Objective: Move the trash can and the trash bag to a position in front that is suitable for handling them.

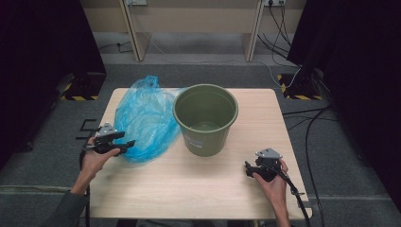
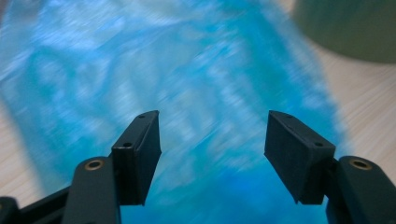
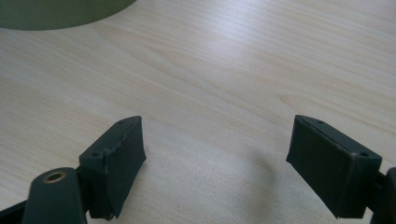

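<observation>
— What am I dealing with here?

— The blue plastic bag (image 1: 143,118), lying crumpled left of centre in the high view, on the bench (image 1: 198,184), its right side against the green bucket (image 1: 206,118). I judge it very light, thin and floppy, with no stiffness at all; it will sag and slide the moment I lift it, and the film looks slick.

— So where do I take hold?

— At a bunched fold near the bag's lower edge, where several layers gather, rather than on a flat single sheet that would slip through the pads. In the left gripper view the bag (image 2: 196,70) spreads blurred across the frame just beyond my jaws.

— And the left gripper (image 1: 124,144)?

— Its jaws are spread with nothing between them; it sits at the bag's lower left edge in the high view.

— The other one?

— My right gripper (image 1: 249,166) waits at the lower right, jaws also spread over bare wood, well apart from the bag and a little way from the bucket.

— Any worry?

— Tearing, I'd guess, if I tug hard against a snag.
</observation>
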Demonstrator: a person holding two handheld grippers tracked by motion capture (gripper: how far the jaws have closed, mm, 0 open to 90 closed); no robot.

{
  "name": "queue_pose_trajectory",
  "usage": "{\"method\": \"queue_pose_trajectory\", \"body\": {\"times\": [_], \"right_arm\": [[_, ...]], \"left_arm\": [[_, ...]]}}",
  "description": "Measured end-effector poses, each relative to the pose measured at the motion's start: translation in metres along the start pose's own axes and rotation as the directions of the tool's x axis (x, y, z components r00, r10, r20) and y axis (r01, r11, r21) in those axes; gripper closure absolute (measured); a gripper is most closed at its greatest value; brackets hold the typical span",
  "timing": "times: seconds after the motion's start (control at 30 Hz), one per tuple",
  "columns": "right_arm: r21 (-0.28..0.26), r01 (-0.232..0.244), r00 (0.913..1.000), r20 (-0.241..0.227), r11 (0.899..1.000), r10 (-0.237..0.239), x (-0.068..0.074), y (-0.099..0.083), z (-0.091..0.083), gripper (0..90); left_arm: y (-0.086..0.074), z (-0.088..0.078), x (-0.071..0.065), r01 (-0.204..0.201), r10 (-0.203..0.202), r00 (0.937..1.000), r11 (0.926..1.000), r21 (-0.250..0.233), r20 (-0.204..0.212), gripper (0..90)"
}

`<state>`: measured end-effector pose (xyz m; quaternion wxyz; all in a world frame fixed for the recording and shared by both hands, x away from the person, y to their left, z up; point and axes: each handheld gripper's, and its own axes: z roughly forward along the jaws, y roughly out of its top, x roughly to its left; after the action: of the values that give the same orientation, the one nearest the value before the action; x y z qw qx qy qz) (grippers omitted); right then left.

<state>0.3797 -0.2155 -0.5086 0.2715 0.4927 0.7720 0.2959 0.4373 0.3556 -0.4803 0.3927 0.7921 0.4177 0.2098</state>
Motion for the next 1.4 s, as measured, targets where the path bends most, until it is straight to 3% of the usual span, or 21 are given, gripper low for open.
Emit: {"method": "queue_pose_trajectory", "body": {"times": [0.13,0.27,0.3,0.4,0.43,0.53,0.57,0.6,0.63,0.67,0.7,0.77,0.8,0.9,1.0,1.03,1.13,1.17,1.2,1.23,1.4], "right_arm": [[0.005,-0.003,1.0000,-0.002,1.000,0.003,0.001,0.000,0.001,18.6],[0.003,-0.007,1.0000,0.001,1.000,0.007,0.001,0.000,0.001,18.6],[0.001,-0.004,1.0000,-0.002,1.000,0.004,0.001,0.000,0.000,18.6],[-0.004,-0.001,1.0000,-0.001,1.000,0.001,0.000,0.000,0.000,18.6],[-0.002,-0.008,1.0000,0.001,1.000,0.008,0.000,0.000,-0.001,18.6],[-0.004,-0.009,1.0000,-0.002,1.000,0.009,0.000,-0.001,-0.001,18.6],[-0.001,-0.011,0.9999,0.003,1.000,0.011,-0.001,-0.001,0.000,18.6],[-0.001,-0.011,0.9999,0.003,1.000,0.011,-0.001,-0.001,0.000,18.6],[0.002,-0.009,1.0000,0.005,1.000,0.009,-0.001,-0.002,0.000,18.6],[0.002,-0.009,1.0000,0.005,1.000,0.009,-0.001,-0.002,0.000,18.6],[0.001,-0.007,1.0000,0.002,1.000,0.007,-0.001,-0.002,0.000,18.6],[0.004,-0.009,1.0000,-0.003,1.000,0.009,-0.001,-0.002,0.001,18.6],[0.006,-0.010,0.9999,0.003,1.000,0.010,-0.001,-0.003,0.002,18.2],[0.005,-0.019,0.9998,-0.003,1.000,0.019,-0.001,-0.003,0.002,18.3],[0.005,-0.020,0.9998,-0.003,1.000,0.020,-0.001,-0.003,0.002,18.2],[0.003,-0.011,0.9999,-0.005,1.000,0.011,-0.001,-0.003,0.001,18.2],[0.004,-0.014,0.9999,-0.008,1.000,0.014,-0.001,-0.004,0.001,18.3],[0.003,-0.019,0.9998,-0.006,1.000,0.019,-0.002,-0.004,0.001,18.0],[0.003,-0.019,0.9998,-0.006,1.000,0.019,-0.002,-0.004,0.001,18.0],[0.004,-0.020,0.9998,-0.005,1.000,0.020,-0.002,-0.004,0.001,18.1],[0.002,-0.025,0.9997,-0.003,1.000,0.025,-0.002,-0.005,0.001,18.0]], "left_arm": [[-0.010,0.002,0.008,0.018,-0.018,0.9998,0.9991,0.040,0.004,49.0],[-0.016,0.006,-0.009,-0.030,0.021,0.9965,0.9941,0.104,0.080,56.8],[-0.016,0.005,-0.022,-0.057,0.046,0.9932,0.9930,0.103,0.107,57.8],[-0.014,0.002,-0.034,-0.086,0.073,0.9881,0.9922,0.090,0.135,56.2],[-0.010,-0.003,-0.048,-0.108,0.099,0.9833,0.9929,0.051,0.153,55.2],[-0.006,-0.006,-0.053,-0.097,0.093,0.9825,0.9952,0.013,0.161,51.8],[0.000,-0.005,-0.050,-0.081,0.083,0.9899,0.9966,-0.016,0.115,43.4],[0.000,-0.005,-0.050,-0.081,0.083,0.9899,0.9966,-0.016,0.115,40.9],[0.007,-0.001,-0.035,-0.036,0.038,0.9985,0.9983,-0.046,0.039,37.7],[0.007,-0.001,-0.035,-0.036,0.038,0.9985,0.9983,-0.046,0.039,34.1],[0.012,0.005,-0.022,0.006,-0.007,0.9997,0.9973,-0.073,-0.022,34.1],[0.017,0.012,-0.008,0.012,-0.017,0.9974,0.9974,-0.072,-0.069,29.5],[0.019,0.016,-0.003,0.020,-0.026,0.9969,0.9973,-0.071,-0.075,26.4],[0.021,0.032,0.005,0.065,-0.063,0.9978,0.9909,-0.117,0.020,22.9],[0.015,0.049,0.003,-0.001,0.003,0.9998,0.9977,-0.068,0.019,27.9],[0.008,0.059,0.004,-0.018,0.018,0.9981,0.9998,-0.009,0.058,50.0],[0.003,0.061,0.006,-0.028,0.028,0.9996,0.9994,0.020,0.008,69.1],[0.000,0.059,0.013,0.008,-0.007,0.9989,0.9996,0.026,-0.047,73.3],[0.000,0.059,0.013,0.008,-0.007,0.9989,0.9996,0.026,-0.047,75.7],[-0.002,0.054,0.019,0.030,-0.027,0.9948,0.9991,0.031,-0.098,77.2],[-0.012,0.040,0.030,0.074,-0.066,0.9852,0.9962,0.045,-0.158,78.2]]}}
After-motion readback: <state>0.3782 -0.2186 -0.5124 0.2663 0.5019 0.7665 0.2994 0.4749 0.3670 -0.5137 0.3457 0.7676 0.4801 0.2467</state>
